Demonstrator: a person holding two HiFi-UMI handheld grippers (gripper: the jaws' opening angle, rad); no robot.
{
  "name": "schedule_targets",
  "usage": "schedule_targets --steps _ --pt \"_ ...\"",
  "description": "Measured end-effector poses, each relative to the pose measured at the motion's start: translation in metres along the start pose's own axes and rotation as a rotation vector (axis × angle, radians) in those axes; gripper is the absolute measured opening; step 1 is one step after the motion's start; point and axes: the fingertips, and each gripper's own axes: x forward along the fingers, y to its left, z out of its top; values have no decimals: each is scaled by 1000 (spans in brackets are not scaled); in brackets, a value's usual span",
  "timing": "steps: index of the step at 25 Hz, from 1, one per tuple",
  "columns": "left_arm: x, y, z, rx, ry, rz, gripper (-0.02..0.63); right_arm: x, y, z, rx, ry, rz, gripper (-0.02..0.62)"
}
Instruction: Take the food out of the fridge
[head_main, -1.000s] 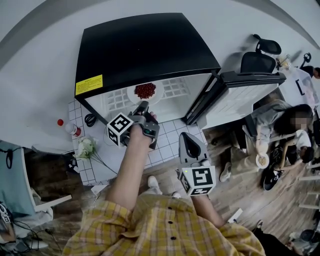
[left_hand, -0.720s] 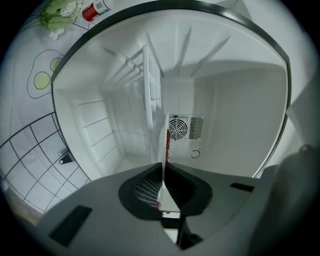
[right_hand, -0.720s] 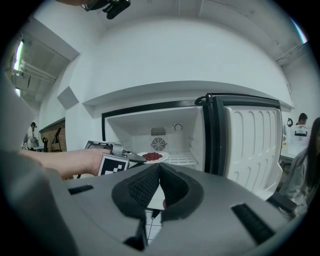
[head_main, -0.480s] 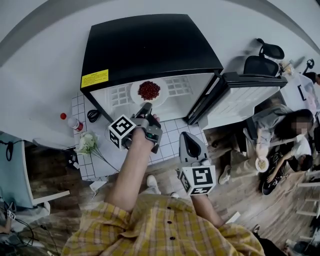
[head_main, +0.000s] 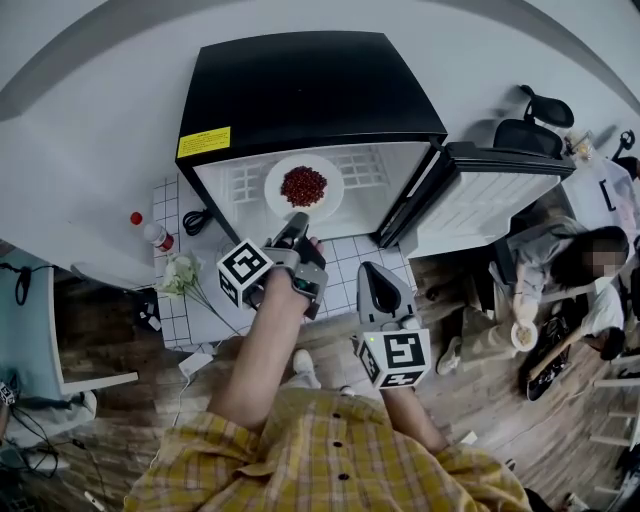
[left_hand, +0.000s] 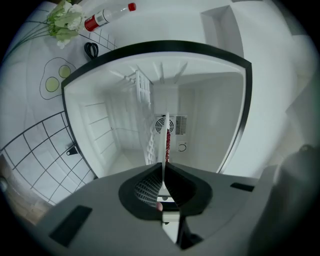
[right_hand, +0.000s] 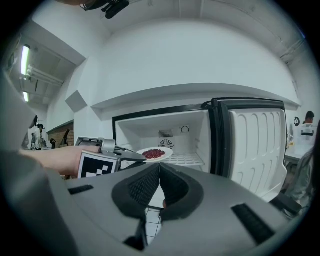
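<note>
A white plate (head_main: 304, 187) of red food (head_main: 303, 185) sits level in the mouth of the open black fridge (head_main: 310, 90), over its wire shelf (head_main: 362, 172). My left gripper (head_main: 297, 219) is shut on the plate's near rim. In the left gripper view the plate (left_hand: 163, 137) shows edge-on between the shut jaws of the left gripper (left_hand: 163, 167). My right gripper (head_main: 375, 276) hangs lower and to the right, in front of the fridge, shut and empty. The right gripper view shows the plate (right_hand: 156, 154) and the left gripper (right_hand: 132, 155) beyond the right gripper (right_hand: 160, 171).
The fridge door (head_main: 490, 195) stands swung open to the right. Left of the fridge on a tiled mat are a red-capped bottle (head_main: 152, 233), scissors (head_main: 197, 221) and white flowers (head_main: 180, 276). A seated person (head_main: 560, 270) and an office chair (head_main: 530, 130) are at right.
The left gripper, still shut on the plate's rim, has lifted the plate a little and drawn it toward me. The right gripper has stayed put.
</note>
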Motion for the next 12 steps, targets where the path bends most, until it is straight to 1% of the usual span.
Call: schedule_targets --steps 4,12 --pt "-21 -8 -11 15 4 -19 20 -5 4 2 -3 -10 19 8" --pt "-53 -22 -30 7 -7 -45 20 -11 4 5 12 -31 37 8"
